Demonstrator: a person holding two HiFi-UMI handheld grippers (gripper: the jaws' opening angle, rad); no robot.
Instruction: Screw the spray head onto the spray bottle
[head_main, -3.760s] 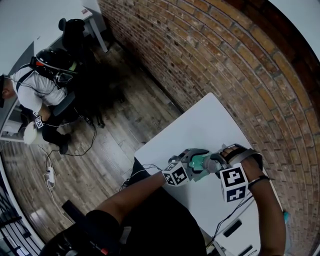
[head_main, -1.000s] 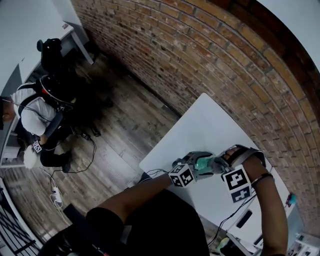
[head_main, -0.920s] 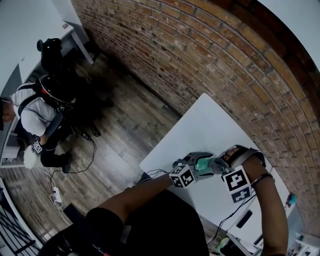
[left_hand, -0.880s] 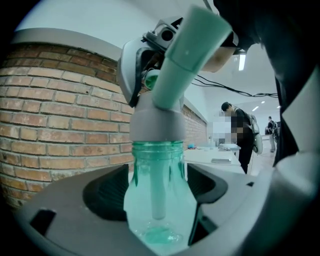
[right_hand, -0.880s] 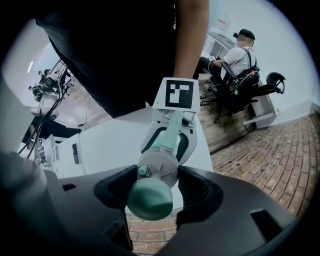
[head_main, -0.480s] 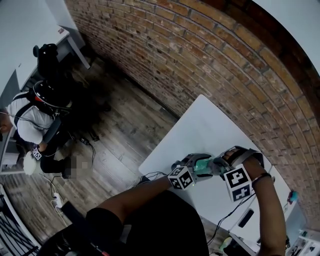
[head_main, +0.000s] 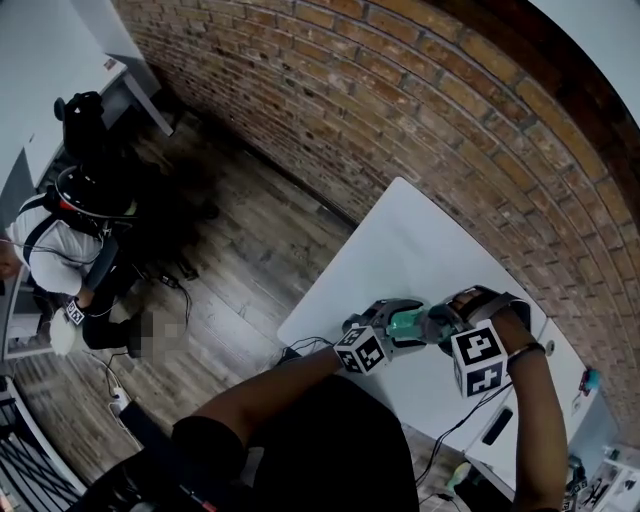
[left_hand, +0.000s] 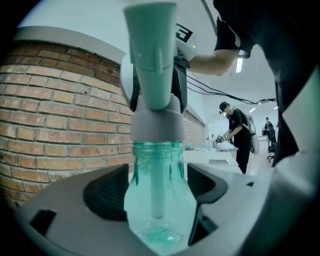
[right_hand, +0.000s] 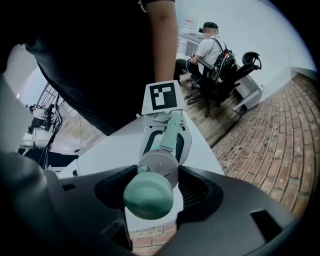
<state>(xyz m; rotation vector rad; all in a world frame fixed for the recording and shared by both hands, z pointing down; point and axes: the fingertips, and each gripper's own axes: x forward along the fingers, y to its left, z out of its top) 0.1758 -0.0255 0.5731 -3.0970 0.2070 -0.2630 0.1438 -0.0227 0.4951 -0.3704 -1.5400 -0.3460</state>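
A clear teal spray bottle (left_hand: 161, 200) lies sideways in the air above the white table (head_main: 400, 250), with my left gripper (left_hand: 159, 197) shut on its body. Its dip tube shows inside. The teal spray head (left_hand: 151, 60) with its grey collar (left_hand: 156, 126) sits on the bottle's neck. My right gripper (right_hand: 150, 192) is shut on the spray head (right_hand: 148, 196), with the collar (right_hand: 160, 167) just beyond. In the head view, the left gripper (head_main: 392, 322) and right gripper (head_main: 432, 324) meet end to end around the bottle (head_main: 407, 322).
A brick wall (head_main: 420, 110) runs along the table's far side. A dark flat device (head_main: 497, 425) and cables lie near the table's right end. A person (head_main: 50, 250) sits at a desk across the wooden floor (head_main: 240, 250). Another person (left_hand: 239, 132) stands by tables.
The head view has drifted a little, shifting the room. Both grippers stay closed together on the bottle and head; the right gripper's marker cube has turned slightly.
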